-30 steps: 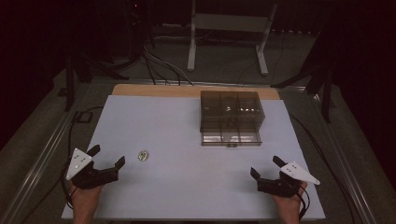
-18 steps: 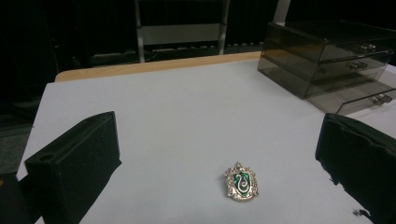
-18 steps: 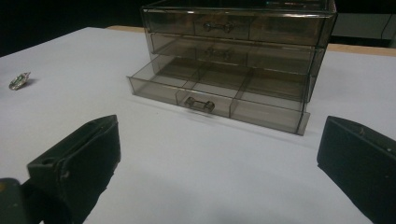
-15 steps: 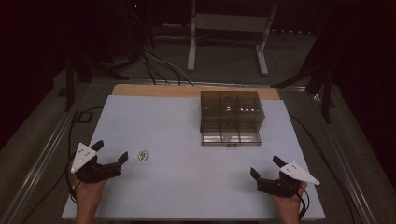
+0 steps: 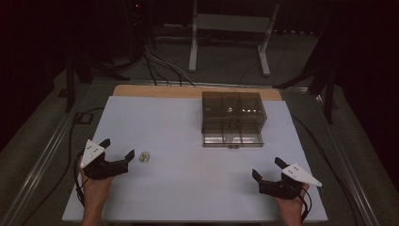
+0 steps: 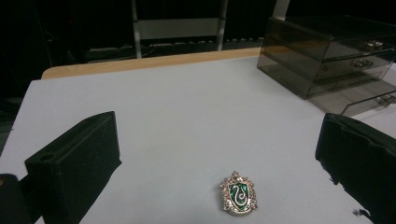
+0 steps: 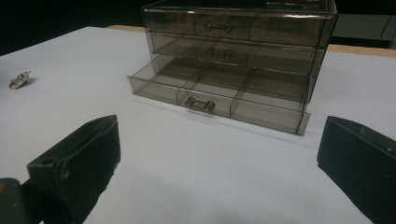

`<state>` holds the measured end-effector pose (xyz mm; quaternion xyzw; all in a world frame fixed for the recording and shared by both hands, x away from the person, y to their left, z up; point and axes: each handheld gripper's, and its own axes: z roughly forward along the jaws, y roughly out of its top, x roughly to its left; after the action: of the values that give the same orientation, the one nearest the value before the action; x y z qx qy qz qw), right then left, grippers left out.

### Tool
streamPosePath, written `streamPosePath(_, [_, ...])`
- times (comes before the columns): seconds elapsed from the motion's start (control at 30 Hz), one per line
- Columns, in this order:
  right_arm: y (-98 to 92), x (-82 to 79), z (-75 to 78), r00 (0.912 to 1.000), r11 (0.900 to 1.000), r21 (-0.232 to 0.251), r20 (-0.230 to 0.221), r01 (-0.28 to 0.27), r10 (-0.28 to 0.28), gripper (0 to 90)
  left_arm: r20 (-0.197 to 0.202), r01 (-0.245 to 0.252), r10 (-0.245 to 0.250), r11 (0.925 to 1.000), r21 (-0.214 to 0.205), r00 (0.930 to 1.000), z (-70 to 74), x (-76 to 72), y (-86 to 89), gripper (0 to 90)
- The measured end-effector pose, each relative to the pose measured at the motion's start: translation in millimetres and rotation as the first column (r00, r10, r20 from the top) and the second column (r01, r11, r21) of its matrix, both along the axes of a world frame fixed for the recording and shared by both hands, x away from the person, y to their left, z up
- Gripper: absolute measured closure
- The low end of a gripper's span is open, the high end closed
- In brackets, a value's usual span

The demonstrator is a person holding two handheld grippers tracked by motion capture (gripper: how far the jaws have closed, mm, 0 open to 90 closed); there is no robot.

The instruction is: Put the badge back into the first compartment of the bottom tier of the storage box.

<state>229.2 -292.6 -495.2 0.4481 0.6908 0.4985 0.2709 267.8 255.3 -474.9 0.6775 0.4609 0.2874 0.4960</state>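
Observation:
A small green and silver crest brooch [image 5: 144,157] lies on the white table [image 5: 188,188] at the left. My left gripper [image 5: 117,148] stands open just left of it, jaws wide, and the brooch [image 6: 238,195] sits on the table between and slightly ahead of them. A smoky clear drawer box [image 5: 231,116] stands right of centre at the back, its bottom drawer [image 5: 232,140] pulled out. My right gripper [image 5: 267,169] is open near the front right, empty, pointing at the box [image 7: 238,56] with its open drawer [image 7: 219,98]; the brooch [image 7: 18,79] shows far left.
A wooden strip [image 5: 155,91] borders the table's far edge. Cables [image 5: 77,141] trail off the left side. A metal stand [image 5: 230,28] is on the floor behind the table.
My left gripper has moved right and forward toward the brooch, which now lies between its open jaws. The right gripper has stayed put.

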Motion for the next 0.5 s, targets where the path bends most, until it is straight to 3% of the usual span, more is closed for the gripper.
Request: streamPosePath(0.5, [0.7, 0.1, -0.2, 1.0000, 1.0000, -0.003, -0.002, -0.002, 0.002, 0.0, -0.038, -0.003, 0.003, 1.0000, 0.003, 0.9993, -6.1, 10.8, -5.6, 0.7])
